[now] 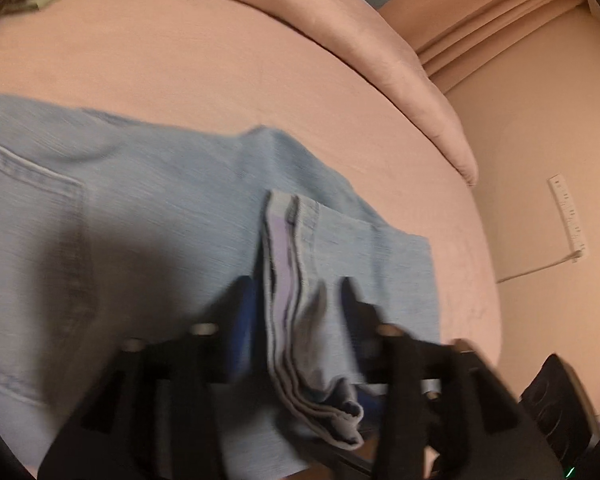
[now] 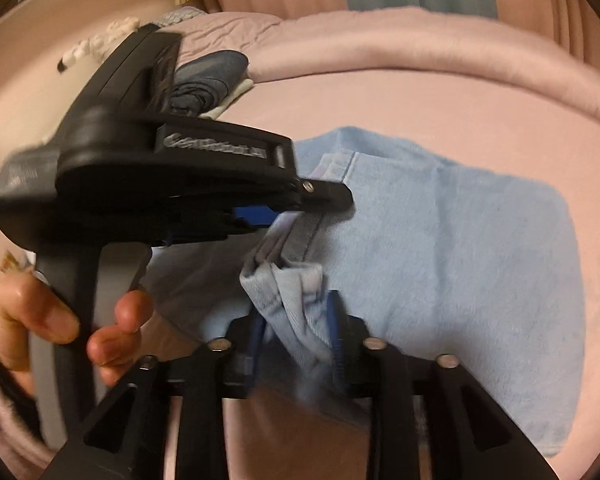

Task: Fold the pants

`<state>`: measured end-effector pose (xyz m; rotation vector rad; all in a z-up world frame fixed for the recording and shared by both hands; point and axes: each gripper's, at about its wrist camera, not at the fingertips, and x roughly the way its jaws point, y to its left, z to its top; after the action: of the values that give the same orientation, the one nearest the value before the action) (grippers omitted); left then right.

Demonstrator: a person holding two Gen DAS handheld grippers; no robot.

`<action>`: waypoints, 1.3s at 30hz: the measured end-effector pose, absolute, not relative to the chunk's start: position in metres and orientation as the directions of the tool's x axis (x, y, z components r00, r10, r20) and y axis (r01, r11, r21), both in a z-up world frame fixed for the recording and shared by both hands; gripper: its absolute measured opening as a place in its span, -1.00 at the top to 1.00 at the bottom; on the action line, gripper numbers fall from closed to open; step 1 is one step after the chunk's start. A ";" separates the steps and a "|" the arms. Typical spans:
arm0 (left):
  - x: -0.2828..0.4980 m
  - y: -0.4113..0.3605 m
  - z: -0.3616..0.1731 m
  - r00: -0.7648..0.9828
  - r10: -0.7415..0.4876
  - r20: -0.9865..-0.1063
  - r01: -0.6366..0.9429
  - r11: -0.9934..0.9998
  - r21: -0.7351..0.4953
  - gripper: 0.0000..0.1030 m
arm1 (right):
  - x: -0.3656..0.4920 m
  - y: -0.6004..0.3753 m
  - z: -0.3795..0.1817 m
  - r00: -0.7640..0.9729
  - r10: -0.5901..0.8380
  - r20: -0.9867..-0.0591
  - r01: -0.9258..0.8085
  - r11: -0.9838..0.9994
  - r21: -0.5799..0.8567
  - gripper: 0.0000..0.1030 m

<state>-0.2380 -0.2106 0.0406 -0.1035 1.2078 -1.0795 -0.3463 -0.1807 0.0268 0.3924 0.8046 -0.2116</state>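
Though blur smears the silver lettering on my left tool [image 2: 320, 216], I read only something like "GenRobot". Both tools grip the hem of the pants [image 1: 148, 200]: the left one pinches layered denim, and the right tool [image 2: 298, 320] is closed on a bunched fold. The pants lie on the pink bed [image 1: 180, 60], partly folded. A hand [image 2: 60, 320] holds the left handle.

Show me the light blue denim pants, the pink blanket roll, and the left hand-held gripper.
Light blue denim pants [image 2: 440, 240]: right wrist view, flat leg panel.
Pink blanket roll [image 1: 380, 48]: left wrist view, top surface.
Left hand-held gripper [image 2: 324, 202]: right wrist view, fingertips.
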 end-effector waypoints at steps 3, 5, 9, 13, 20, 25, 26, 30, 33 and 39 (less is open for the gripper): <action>-0.239 -0.208 0.051 0.010 -0.709 -0.705 0.645 0.543 -0.537 -0.14 | -0.365 -0.193 0.035 0.706 0.035 -0.708 0.307 0.885 0.350 -0.03; -0.242 -0.204 0.058 0.039 -0.704 -0.709 0.677 0.541 -0.500 -0.14 | -0.382 -0.202 0.042 0.724 0.059 -0.687 0.300 0.870 0.391 -0.04; -0.260 -0.213 0.061 0.043 -0.694 -0.719 0.740 0.505 -0.444 -0.14 | -0.427 -0.239 0.050 0.768 0.031 -0.640 0.355 0.811 0.466 -0.05; -0.294 -0.230 0.058 0.008 -0.670 -0.742 0.820 0.429 -0.379 -0.14 | -0.443 -0.276 0.051 0.729 -0.115 -0.675 0.499 0.764 0.409 -0.04; -0.319 -0.248 0.031 0.024 -0.560 -0.828 0.885 0.397 -0.244 -0.10 | -0.417 -0.319 0.052 0.658 -0.204 -0.725 0.553 0.784 0.281 0.42; -0.316 -0.233 0.024 0.007 -0.548 -0.837 0.892 0.382 -0.242 -0.09 | -0.385 -0.332 0.033 0.559 -0.217 -0.800 0.585 0.787 0.196 0.42; -0.316 -0.236 0.025 0.003 -0.550 -0.835 0.890 0.382 -0.248 -0.09 | -0.378 -0.332 0.023 0.536 -0.211 -0.818 0.590 0.786 0.184 0.42; -0.313 -0.229 0.025 -0.012 -0.562 -0.827 0.882 0.384 -0.274 -0.08 | -0.373 -0.327 0.019 0.524 -0.230 -0.820 0.580 0.802 0.146 0.43; -0.317 -0.220 0.026 -0.011 -0.561 -0.828 0.879 0.389 -0.275 -0.08 | -0.380 -0.322 0.027 0.526 -0.222 -0.821 0.596 0.785 0.170 0.42; -0.320 -0.228 0.028 -0.015 -0.564 -0.826 0.875 0.393 -0.284 -0.09 | -0.412 -0.288 0.047 0.605 -0.189 -0.773 0.549 0.803 0.233 0.42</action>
<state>-0.3195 -0.2276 0.0284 0.3634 1.0753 -1.1812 -0.4115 -0.2878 0.0471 0.4828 0.8169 -0.4462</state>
